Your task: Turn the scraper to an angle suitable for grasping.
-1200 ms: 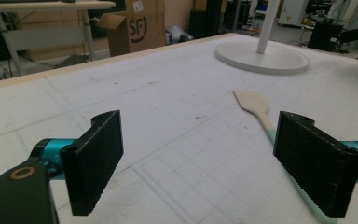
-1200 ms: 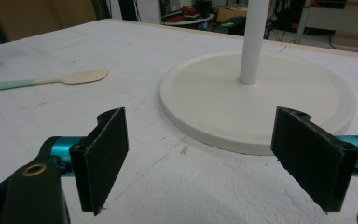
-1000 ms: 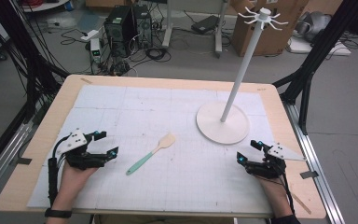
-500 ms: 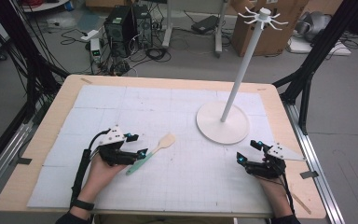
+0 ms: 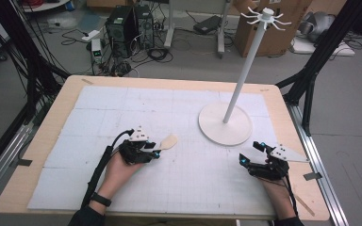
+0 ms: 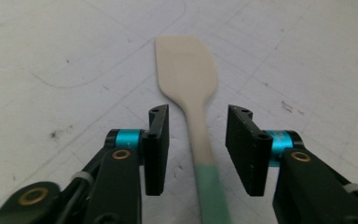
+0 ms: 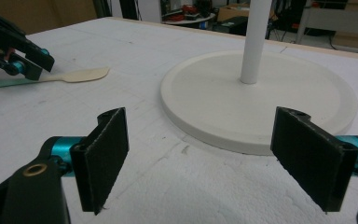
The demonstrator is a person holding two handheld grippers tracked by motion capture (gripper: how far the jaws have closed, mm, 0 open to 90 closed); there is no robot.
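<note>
The spatula (image 6: 193,112) lies flat on the surface (image 5: 184,101), toward its near-left part. The left gripper (image 6: 196,140) has just been closing, its fingers (image 6: 157,149) either side of the handle with gaps left. Near the right corner, the right gripper (image 7: 209,158) rests, fingers wide apart, holding nothing.

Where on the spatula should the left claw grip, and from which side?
On the thin neck just behind the blade, coming from above along the handle. The spatula lies flat on the mat, and the left claw already straddles that neck, jaws just closing, gaps still on both sides.
</note>
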